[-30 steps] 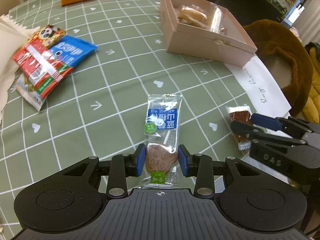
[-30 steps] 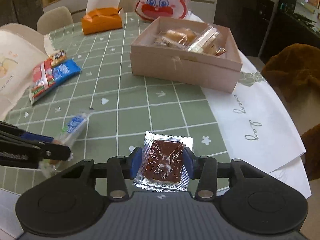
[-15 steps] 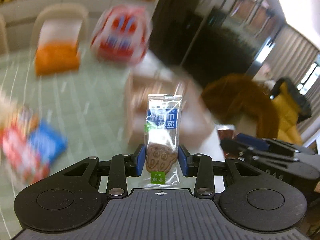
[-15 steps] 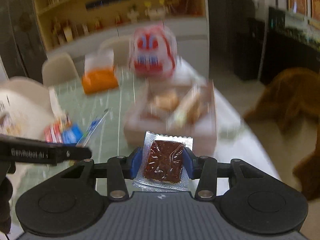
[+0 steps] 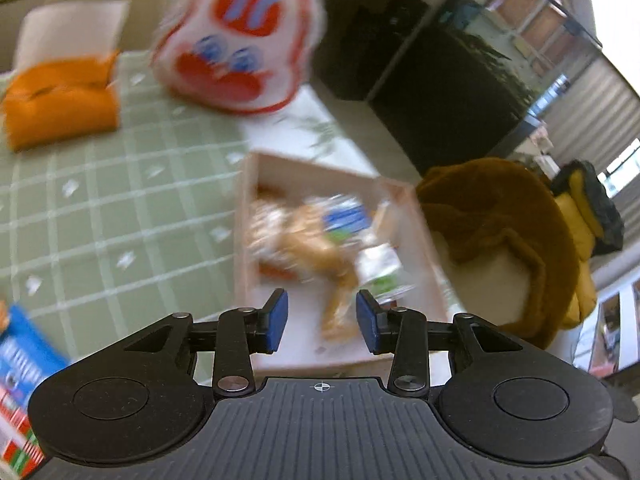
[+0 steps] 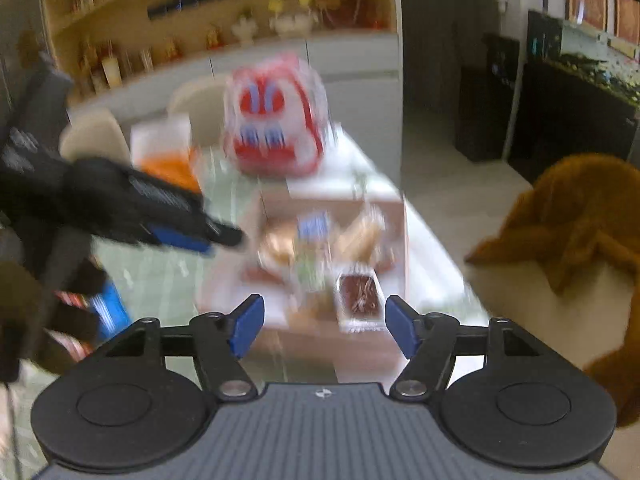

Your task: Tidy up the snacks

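Observation:
The pink cardboard box [image 5: 240, 240] sits below both grippers and holds several wrapped snacks. In the left wrist view my left gripper [image 5: 320, 322] is above the box's near end. Its jaws are opening and nothing is between the blue pads. A blurred clear packet with a blue label [image 5: 346, 218] lies among the snacks. In the right wrist view my right gripper [image 6: 324, 328] is over the box [image 6: 320, 344], jaws opening wide and empty. The brown snack in silver wrap [image 6: 358, 292] is free just beyond the pads, inside the box. The left gripper [image 6: 180, 232] reaches in from the left.
A red-and-white plush bag [image 5: 240, 40] and an orange pouch [image 5: 60, 104] stand at the table's far side. Blue and red packets [image 5: 20, 360] lie at the near left on the green checked cloth. A brown furry chair [image 5: 500, 232] is right of the table.
Both grippers rose and moved over the box. The left let go of the clear blue-label packet and the right let go of the brown snack; both now lie in the box.

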{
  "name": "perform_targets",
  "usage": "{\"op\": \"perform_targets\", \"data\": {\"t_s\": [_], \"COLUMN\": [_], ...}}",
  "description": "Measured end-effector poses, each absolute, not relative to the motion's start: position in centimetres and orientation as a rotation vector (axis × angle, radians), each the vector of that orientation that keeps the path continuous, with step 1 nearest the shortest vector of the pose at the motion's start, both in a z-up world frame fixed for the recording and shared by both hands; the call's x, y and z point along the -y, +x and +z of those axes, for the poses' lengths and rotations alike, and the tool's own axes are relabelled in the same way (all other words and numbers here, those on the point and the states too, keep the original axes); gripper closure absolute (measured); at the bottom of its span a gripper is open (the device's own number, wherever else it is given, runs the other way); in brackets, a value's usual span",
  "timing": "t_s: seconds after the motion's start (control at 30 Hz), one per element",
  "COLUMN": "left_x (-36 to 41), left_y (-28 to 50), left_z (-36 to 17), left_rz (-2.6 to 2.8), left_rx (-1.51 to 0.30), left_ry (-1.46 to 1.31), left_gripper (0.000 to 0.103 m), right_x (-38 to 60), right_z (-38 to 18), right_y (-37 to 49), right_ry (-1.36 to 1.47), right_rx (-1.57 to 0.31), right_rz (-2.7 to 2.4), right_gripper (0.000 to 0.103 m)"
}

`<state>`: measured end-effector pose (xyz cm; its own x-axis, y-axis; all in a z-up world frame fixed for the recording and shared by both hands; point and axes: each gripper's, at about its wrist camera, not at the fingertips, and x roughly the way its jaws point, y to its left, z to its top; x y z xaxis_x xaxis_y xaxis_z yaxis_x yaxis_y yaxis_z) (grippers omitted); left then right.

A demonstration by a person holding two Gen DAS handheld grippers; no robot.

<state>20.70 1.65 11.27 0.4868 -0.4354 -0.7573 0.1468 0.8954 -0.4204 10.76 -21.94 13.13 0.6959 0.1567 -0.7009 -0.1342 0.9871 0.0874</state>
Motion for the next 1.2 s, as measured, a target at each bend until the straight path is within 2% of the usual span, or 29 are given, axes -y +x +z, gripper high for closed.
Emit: {"op": "perform_targets", "data": {"t_s": [0.13, 0.27, 0.53, 0.8, 1.03, 1.13, 1.2], "left_x": [-7.7, -14.7, -26.0, -28.5, -29.5, -29.8, -29.7], "left_y": [16.8, 14.3, 10.3, 6.2, 6.1, 6.4, 6.6], "left_z": [10.1, 9.3, 8.0, 5.5, 3.6, 3.5, 3.3], "left_rz": [-0.216, -0.016, 0.119, -0.007, -0.052, -0.069, -0.082], "left_rx": [-0.959, -0.951, -0.95, -0.997, -1.027, -1.021, -1.019], "left_ry": [-0.307, -0.293, -0.377, -0.435, -0.515, -0.537, -0.549], "left_gripper": [0.061, 0.061, 0.061, 0.061, 0.061, 0.061, 0.061], "right_x": [20.1, 16.2, 3.1, -9.6, -18.1, -18.0, -16.4], "right_z": [10.3, 8.9, 7.6, 7.0, 4.5, 3.0, 3.0], "right_y": [10.6, 11.3, 13.5, 19.7, 26.6, 27.2, 26.2], "right_ry": [0.002, -0.022, -0.055, -0.091, -0.172, -0.174, -0.14], "right_rx": [-0.87, -0.897, -0.937, -0.963, -0.977, -1.061, -1.092], "right_rz": [0.168, 0.213, 0.383, 0.495, 0.485, 0.514, 0.56], "right_gripper": [0.035, 0.031, 0.027, 0.026, 0.026, 0.031, 0.038]}}
